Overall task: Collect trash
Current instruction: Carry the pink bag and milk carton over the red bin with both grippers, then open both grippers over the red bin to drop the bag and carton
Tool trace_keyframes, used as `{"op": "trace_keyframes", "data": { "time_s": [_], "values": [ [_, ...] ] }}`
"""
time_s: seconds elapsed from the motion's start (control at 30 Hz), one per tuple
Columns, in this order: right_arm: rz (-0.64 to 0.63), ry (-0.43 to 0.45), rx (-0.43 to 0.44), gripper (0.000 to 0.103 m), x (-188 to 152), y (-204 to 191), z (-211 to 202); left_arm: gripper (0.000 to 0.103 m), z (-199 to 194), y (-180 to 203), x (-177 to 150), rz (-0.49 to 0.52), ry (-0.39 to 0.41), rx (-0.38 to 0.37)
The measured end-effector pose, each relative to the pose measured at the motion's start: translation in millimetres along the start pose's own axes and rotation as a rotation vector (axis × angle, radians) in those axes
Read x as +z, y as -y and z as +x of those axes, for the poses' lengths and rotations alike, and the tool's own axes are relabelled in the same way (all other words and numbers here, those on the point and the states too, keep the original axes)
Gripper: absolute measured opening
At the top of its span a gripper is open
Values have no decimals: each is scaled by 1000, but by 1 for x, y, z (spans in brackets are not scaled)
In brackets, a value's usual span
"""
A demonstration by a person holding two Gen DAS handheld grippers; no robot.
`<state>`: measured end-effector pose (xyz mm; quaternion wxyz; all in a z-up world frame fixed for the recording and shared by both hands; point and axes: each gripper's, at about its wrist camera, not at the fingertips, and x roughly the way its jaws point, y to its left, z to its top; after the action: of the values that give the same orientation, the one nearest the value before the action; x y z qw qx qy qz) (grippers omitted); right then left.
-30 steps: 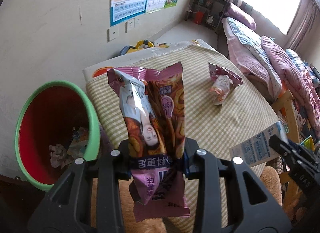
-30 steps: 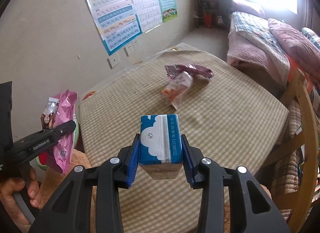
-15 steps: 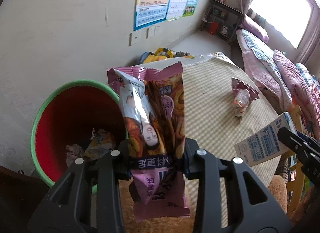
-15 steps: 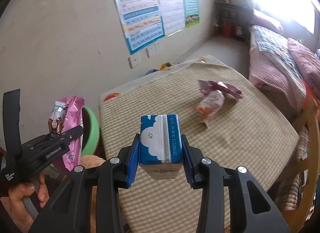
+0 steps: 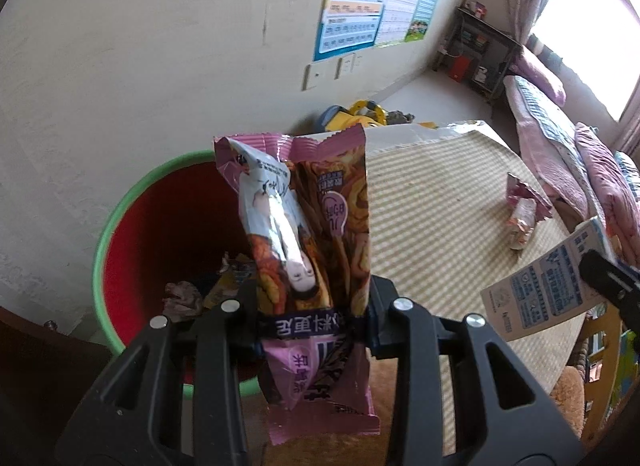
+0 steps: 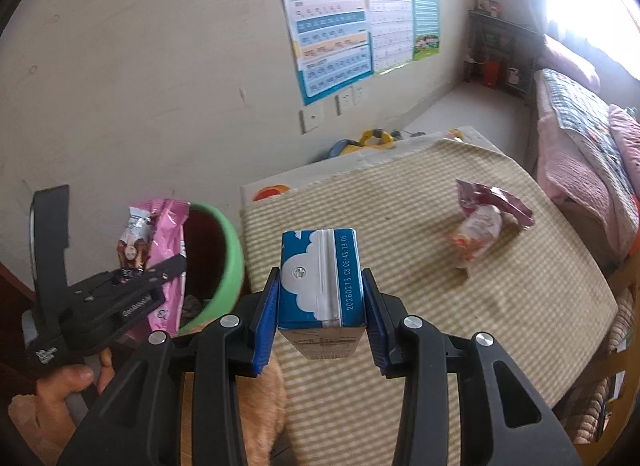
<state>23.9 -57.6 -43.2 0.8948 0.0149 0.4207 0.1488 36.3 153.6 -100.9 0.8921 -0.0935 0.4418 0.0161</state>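
Both grippers carry trash beside the bin.

The left gripper (image 5: pixel 312 322) is clamped on a pink snack bag (image 5: pixel 310 242), held upright in front of the red trash bin with a green rim (image 5: pixel 120 217), which stands by the desk (image 5: pixel 440 234) and holds crumpled scraps. The right gripper (image 6: pixel 320 298) is clamped on a blue and white milk carton (image 6: pixel 322 278) above the checkered desk cloth. A torn snack wrapper (image 6: pixel 486 225) lies on the desk, well apart from both.
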Motion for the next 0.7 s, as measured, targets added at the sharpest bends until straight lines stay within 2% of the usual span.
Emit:
{"op": "trace_keyframes", "data": {
  "time_s": [0.23, 0.47, 0.6, 0.67, 0.7],
  "values": [
    [-34, 2, 102, 37, 23, -37, 11, 34, 4, -35, -2, -54, -7, 60],
    [-57, -32, 231, 38, 43, -83, 35, 34, 11, -82, -10, -127, -39, 134],
    [-79, -59, 278, 38, 46, -106, 47, 34, 13, -101, -15, -167, -53, 166],
    [-78, -76, 303, 40, 47, -114, 55, 39, 14, -109, -18, -188, -61, 176],
    [-71, -92, 323, 46, 47, -117, 60, 48, 15, -111, -18, -194, -63, 178]
  ]
}}
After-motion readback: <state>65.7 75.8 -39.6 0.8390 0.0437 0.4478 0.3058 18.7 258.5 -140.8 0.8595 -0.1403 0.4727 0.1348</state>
